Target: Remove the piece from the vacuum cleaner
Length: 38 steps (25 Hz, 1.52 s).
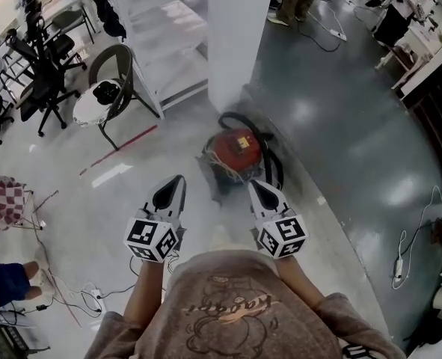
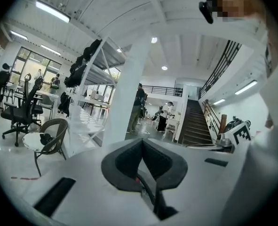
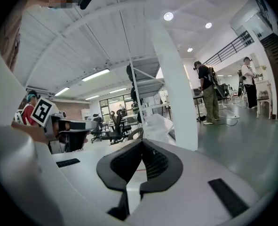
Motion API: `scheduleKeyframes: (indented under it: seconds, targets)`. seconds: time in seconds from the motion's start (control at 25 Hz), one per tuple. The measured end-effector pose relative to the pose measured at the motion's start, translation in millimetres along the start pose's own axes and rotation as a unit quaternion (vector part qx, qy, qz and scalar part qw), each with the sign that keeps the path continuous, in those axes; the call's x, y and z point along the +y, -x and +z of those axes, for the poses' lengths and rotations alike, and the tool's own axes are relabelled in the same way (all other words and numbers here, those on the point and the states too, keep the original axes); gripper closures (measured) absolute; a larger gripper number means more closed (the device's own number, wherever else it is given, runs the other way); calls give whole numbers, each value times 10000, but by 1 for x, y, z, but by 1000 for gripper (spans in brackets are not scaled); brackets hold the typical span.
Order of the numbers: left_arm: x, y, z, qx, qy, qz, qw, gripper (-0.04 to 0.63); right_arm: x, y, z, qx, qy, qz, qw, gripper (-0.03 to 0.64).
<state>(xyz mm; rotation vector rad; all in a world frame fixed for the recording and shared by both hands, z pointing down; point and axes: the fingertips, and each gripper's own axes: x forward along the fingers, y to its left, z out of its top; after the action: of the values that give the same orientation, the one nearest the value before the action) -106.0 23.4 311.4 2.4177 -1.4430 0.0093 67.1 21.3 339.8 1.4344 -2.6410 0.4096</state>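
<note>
The jaws of the left gripper (image 1: pixel 176 181) and right gripper (image 1: pixel 255 187) are pressing together, gripping nothing. The red vacuum cleaner (image 1: pixel 235 149) is sitting ahead by the pillar (image 1: pixel 239 36), well apart. Seemingly the approach is in hand; next comes reaching it and opening.

Vacuum cleaner (image 1: pixel 236 152) on the floor (image 1: pixel 340 148) at the foot of the pillar (image 1: pixel 239 36), left gripper (image 1: pixel 177 180) and right gripper (image 1: pixel 255 186) side by side before it, round chair (image 1: pixel 110 90) left of the pillar, desk chairs (image 1: pixel 45 73) farther left.
</note>
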Motion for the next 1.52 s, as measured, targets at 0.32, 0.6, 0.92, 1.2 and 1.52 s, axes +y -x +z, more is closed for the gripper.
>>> scheduleKeyframes:
  seconds: [0.32, 0.6, 0.92, 1.2, 1.52]
  targets:
    - [17, -61, 17, -24, -28, -48, 10000, 592, -38, -49, 18, 5, 2, 28, 10000, 617]
    - [39, -92, 28, 35, -95, -253, 9996, 592, -50, -77, 20, -10, -110, -168, 9998, 617]
    - [63, -117, 43, 204, -226, -708, 9970, 591, -45, -102, 31, -221, -215, -546, 9980, 617]
    - [79, -129, 50, 314, -367, -1148, 9922, 591, -37, -115, 34, -400, -322, -770, 9957, 615]
    - [90, -142, 44, 542, -456, -1444, 9870, 442, -34, -129, 34, -353, -467, -674, 9960, 425]
